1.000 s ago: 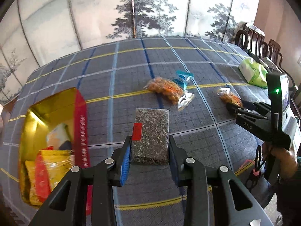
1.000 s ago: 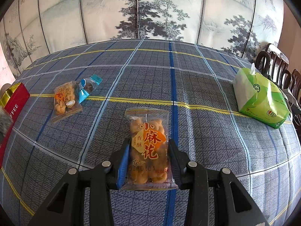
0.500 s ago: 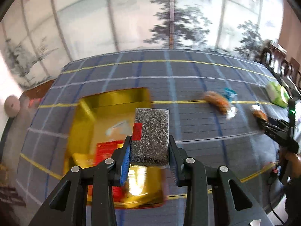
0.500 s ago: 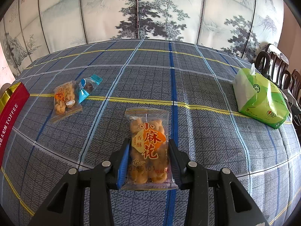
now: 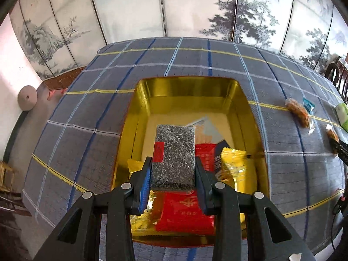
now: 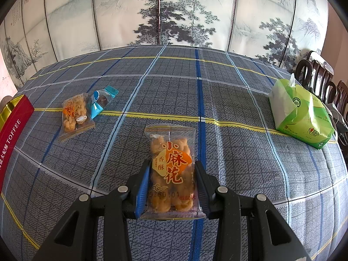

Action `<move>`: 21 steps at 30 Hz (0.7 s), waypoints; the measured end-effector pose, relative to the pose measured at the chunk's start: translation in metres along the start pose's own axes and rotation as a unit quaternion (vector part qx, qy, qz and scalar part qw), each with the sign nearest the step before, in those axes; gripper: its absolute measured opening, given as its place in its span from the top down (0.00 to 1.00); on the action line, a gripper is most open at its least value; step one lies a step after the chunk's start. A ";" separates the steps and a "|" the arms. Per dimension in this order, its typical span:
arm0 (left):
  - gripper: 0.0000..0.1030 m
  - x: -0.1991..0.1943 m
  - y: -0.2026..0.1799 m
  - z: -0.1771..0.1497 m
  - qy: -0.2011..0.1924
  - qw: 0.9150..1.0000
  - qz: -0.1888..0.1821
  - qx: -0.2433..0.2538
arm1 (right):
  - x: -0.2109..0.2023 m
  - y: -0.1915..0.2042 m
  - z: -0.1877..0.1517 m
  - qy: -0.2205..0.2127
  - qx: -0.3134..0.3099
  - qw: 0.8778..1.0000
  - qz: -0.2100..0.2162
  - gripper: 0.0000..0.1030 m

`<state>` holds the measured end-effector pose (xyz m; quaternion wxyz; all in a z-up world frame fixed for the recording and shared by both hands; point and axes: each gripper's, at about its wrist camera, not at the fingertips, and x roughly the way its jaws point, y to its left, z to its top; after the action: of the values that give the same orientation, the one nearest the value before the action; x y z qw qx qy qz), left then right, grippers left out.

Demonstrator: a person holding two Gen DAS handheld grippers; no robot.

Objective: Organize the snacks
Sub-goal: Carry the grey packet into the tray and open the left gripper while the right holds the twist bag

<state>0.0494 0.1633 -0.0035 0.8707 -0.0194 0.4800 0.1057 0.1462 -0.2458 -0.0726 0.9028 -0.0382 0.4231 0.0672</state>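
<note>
Left gripper (image 5: 173, 174) pinches the speckled grey bar (image 5: 174, 158) above the gold tin (image 5: 187, 84), over packets piled at its 6 o'clock end. Right gripper (image 6: 171, 184) clamps the twist-snack packet (image 6: 171, 169) over the tablecloth (image 6: 239, 152). Release here and the bar could skid off those slick wrappers and land crooked

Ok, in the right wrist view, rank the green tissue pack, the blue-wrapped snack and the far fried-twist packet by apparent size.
1. green tissue pack
2. far fried-twist packet
3. blue-wrapped snack

The last two overlap, so their gap is less sure.
</note>
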 end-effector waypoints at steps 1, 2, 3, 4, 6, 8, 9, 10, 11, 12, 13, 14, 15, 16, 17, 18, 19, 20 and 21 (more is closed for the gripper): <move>0.69 0.001 0.001 0.000 0.001 1.000 0.002 -0.001 | 0.000 0.000 0.000 0.000 0.000 1.000 0.000 0.61; 0.69 0.004 0.003 -0.001 0.004 1.000 0.004 0.000 | 0.000 0.000 -0.001 0.000 0.000 1.000 0.000 0.61; 0.69 0.005 0.004 -0.001 0.005 1.000 0.004 -0.001 | 0.000 0.000 0.000 0.000 -0.001 1.000 -0.001 0.61; 0.69 0.006 0.006 -0.002 0.006 1.000 0.004 -0.004 | 0.000 0.000 -0.001 0.000 0.000 1.000 0.000 0.61; 0.69 0.008 0.009 -0.003 0.009 1.000 0.005 -0.005 | 0.000 0.000 -0.001 0.000 0.000 1.000 0.000 0.61; 0.69 0.011 0.012 -0.005 0.013 1.000 0.008 -0.007 | 0.000 0.000 -0.001 0.000 0.000 1.000 0.000 0.61; 0.69 0.012 0.014 -0.005 0.015 1.000 0.007 -0.008 | 0.000 0.001 -0.001 0.000 0.000 1.000 0.000 0.61; 0.69 0.014 0.015 -0.007 0.017 1.000 0.008 -0.011 | 0.000 0.000 -0.001 0.000 0.000 1.000 0.000 0.61; 0.69 0.015 0.016 -0.007 0.018 1.000 0.008 -0.012 | 0.000 0.001 -0.001 0.000 0.000 1.000 -0.001 0.61; 0.69 0.016 0.016 -0.008 0.018 1.000 0.009 -0.012 | 0.000 0.001 -0.001 0.000 0.000 1.000 -0.001 0.61; 0.69 0.017 0.017 -0.009 0.019 1.000 0.011 -0.012 | 0.000 0.001 -0.001 0.000 0.000 1.000 0.000 0.61; 0.69 0.017 0.017 -0.009 0.018 1.000 0.010 -0.012 | 0.000 0.001 -0.001 0.000 0.000 1.000 -0.001 0.61; 0.69 0.017 0.017 -0.009 0.018 1.000 0.010 -0.011 | 0.000 0.001 -0.001 0.000 0.000 1.000 -0.001 0.61; 0.69 0.017 0.017 -0.009 0.018 1.000 0.011 -0.011 | 0.000 0.001 -0.001 -0.001 0.000 1.000 -0.001 0.61; 0.69 0.017 0.017 -0.009 0.018 1.000 0.011 -0.010 | 0.001 0.002 -0.001 -0.001 0.000 1.000 -0.001 0.61; 0.69 0.017 0.017 -0.009 0.018 1.000 0.012 -0.011 | 0.001 0.002 -0.001 -0.001 0.000 1.000 -0.001 0.61; 0.69 0.017 0.017 -0.009 0.018 1.000 0.014 -0.011 | 0.001 0.002 -0.001 -0.001 0.000 1.000 -0.002 0.61; 0.69 0.018 0.016 -0.009 0.017 1.000 0.018 -0.007 | 0.001 0.002 -0.002 -0.001 -0.001 1.000 -0.002 0.61; 0.69 0.018 0.015 -0.009 0.017 1.000 0.021 -0.004 | 0.001 0.002 -0.002 -0.001 0.000 1.000 -0.001 0.61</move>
<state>0.0479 0.1797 -0.0224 0.8598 -0.0144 0.4946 0.1259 0.1451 -0.2443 -0.0743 0.9032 -0.0391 0.4222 0.0661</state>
